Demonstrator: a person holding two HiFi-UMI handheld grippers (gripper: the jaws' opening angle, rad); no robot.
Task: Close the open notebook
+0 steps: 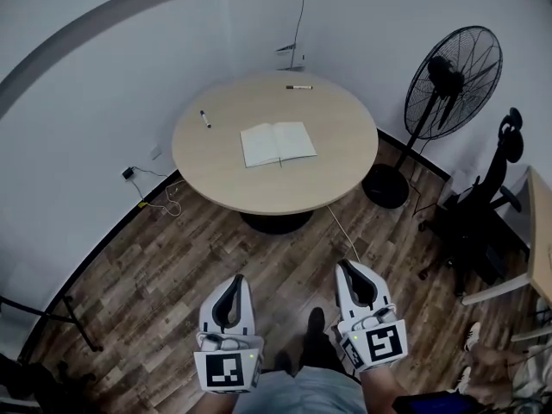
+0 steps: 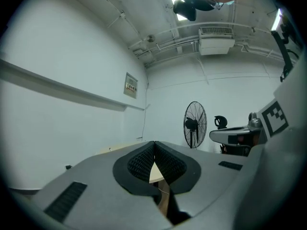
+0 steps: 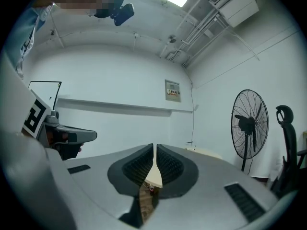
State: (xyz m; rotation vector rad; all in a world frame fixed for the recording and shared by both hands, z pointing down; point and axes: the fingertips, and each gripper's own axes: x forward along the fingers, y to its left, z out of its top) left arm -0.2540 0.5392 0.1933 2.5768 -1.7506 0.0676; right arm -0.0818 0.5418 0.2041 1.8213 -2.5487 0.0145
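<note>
An open white notebook (image 1: pixel 278 143) lies flat in the middle of a round light-wood table (image 1: pixel 216 179), far ahead of me. My left gripper (image 1: pixel 233 281) and right gripper (image 1: pixel 348 268) hang side by side over the wooden floor, well short of the table. Both point level toward it with nothing between their jaws. In the left gripper view the jaws meet at the tips (image 2: pixel 154 143). The right gripper's jaws (image 3: pixel 155 146) are likewise together. A sliver of tabletop (image 2: pixel 157 173) shows behind the left gripper's pads.
Two markers lie on the table, one with a blue cap at the left (image 1: pixel 205 119), a black one at the far edge (image 1: pixel 299 86). A standing fan (image 1: pixel 450 78) and a black office chair (image 1: pixel 485 198) stand at the right. Cables (image 1: pixel 164 198) trail on the floor.
</note>
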